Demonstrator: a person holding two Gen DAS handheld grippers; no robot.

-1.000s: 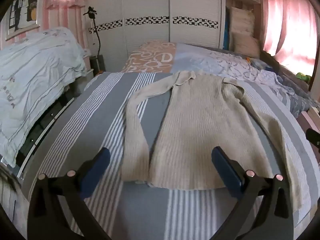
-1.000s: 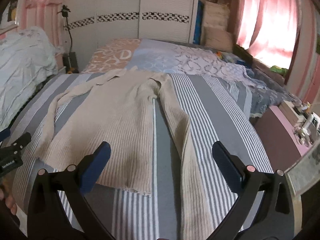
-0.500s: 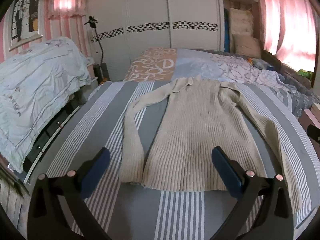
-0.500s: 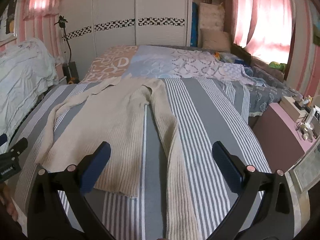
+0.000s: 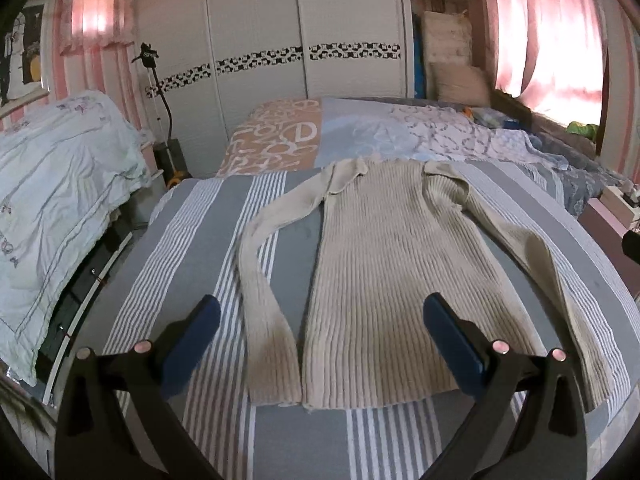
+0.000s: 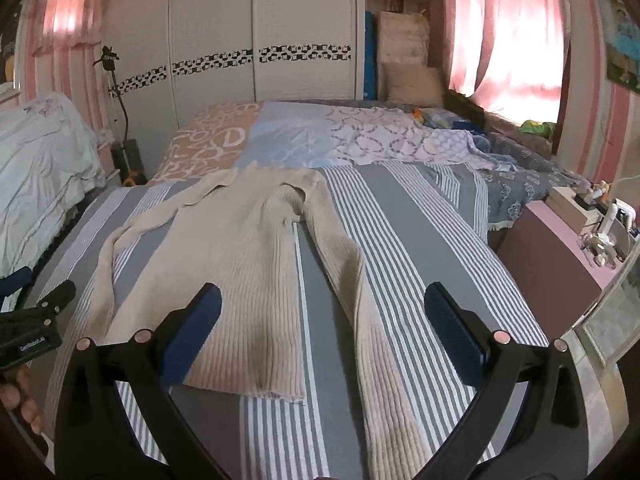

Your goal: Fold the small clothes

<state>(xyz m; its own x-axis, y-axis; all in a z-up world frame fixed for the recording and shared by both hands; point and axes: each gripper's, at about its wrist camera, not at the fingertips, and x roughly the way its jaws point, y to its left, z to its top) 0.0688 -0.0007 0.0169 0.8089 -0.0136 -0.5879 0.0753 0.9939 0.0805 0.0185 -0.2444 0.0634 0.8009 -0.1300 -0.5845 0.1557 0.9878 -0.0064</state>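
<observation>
A beige ribbed long-sleeved sweater (image 5: pixel 384 272) lies flat on the grey-and-white striped bedspread (image 5: pixel 208 240), collar away from me, hem toward me, both sleeves stretched down along its sides. My left gripper (image 5: pixel 320 320) hovers open above the hem and the sweater's left sleeve (image 5: pixel 260 304), holding nothing. In the right wrist view the same sweater (image 6: pixel 240 264) spreads to the left, its right sleeve (image 6: pixel 360 304) running down between the fingers. My right gripper (image 6: pixel 320 320) is open and empty above that sleeve.
A heap of pale bedding (image 5: pixel 52 200) rises at the left. Patterned covers (image 5: pixel 360 136) lie beyond the sweater, before white wardrobes. A pink nightstand with small items (image 6: pixel 576 248) stands beside the bed's right edge. The other gripper's body (image 6: pixel 32 328) and a hand show at the left.
Both grippers have pulled back and risen, so the sweater's hem sits farther from the fingers and more of the room shows. The sweater has not moved.
</observation>
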